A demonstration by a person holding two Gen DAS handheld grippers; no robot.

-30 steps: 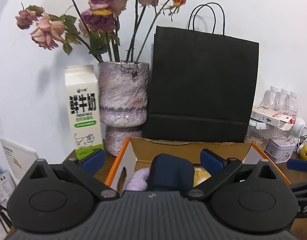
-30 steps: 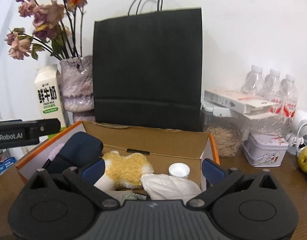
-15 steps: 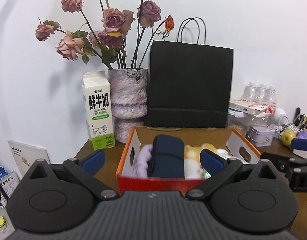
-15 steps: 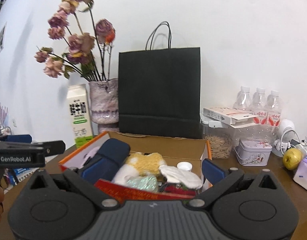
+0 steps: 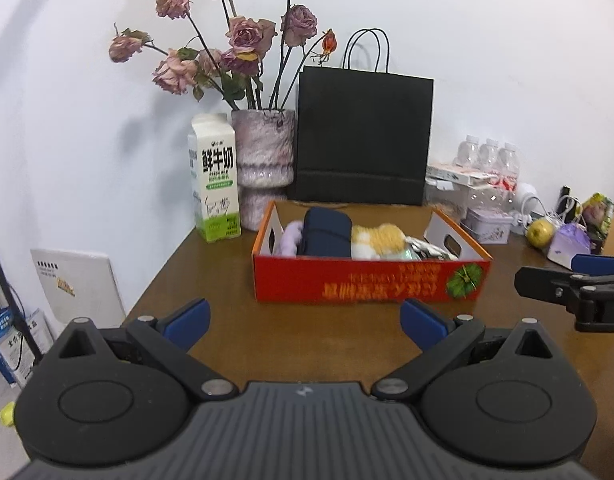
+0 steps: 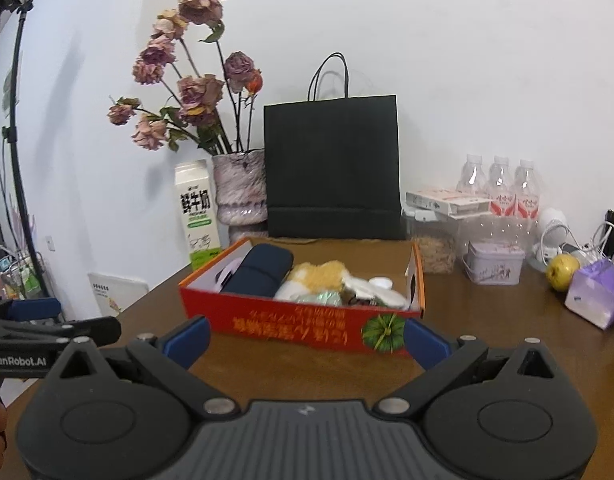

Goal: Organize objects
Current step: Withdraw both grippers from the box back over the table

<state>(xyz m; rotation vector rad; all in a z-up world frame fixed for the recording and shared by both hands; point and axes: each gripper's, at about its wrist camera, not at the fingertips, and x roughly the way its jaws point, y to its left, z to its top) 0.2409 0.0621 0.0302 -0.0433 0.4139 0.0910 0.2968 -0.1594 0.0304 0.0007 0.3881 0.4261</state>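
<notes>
A red and orange cardboard box [image 5: 367, 282] [image 6: 303, 324] stands in the middle of the brown table [image 5: 291, 344]. Inside lie a dark blue pouch [image 5: 326, 232] [image 6: 259, 274], a lilac fluffy item [image 5: 290, 237], a yellow and white fluffy item [image 5: 377, 238] [image 6: 317, 276] and a white cap [image 6: 381, 282]. My left gripper [image 5: 305, 322] hangs open in front of the box, well short of it, holding nothing. My right gripper [image 6: 307, 338] is open too, close to the box's front wall, with nothing between its fingers.
Behind the box stand a milk carton [image 5: 215, 184], a vase of dried roses [image 5: 263, 168] and a black paper bag [image 5: 363, 140]. To the right are water bottles [image 6: 501, 188], a tin [image 6: 495, 266], a green apple [image 6: 562, 272] and a purple pack [image 6: 597, 298].
Both grippers have pulled back from over the box, which now shows whole on the table. Both stay open and empty.
</notes>
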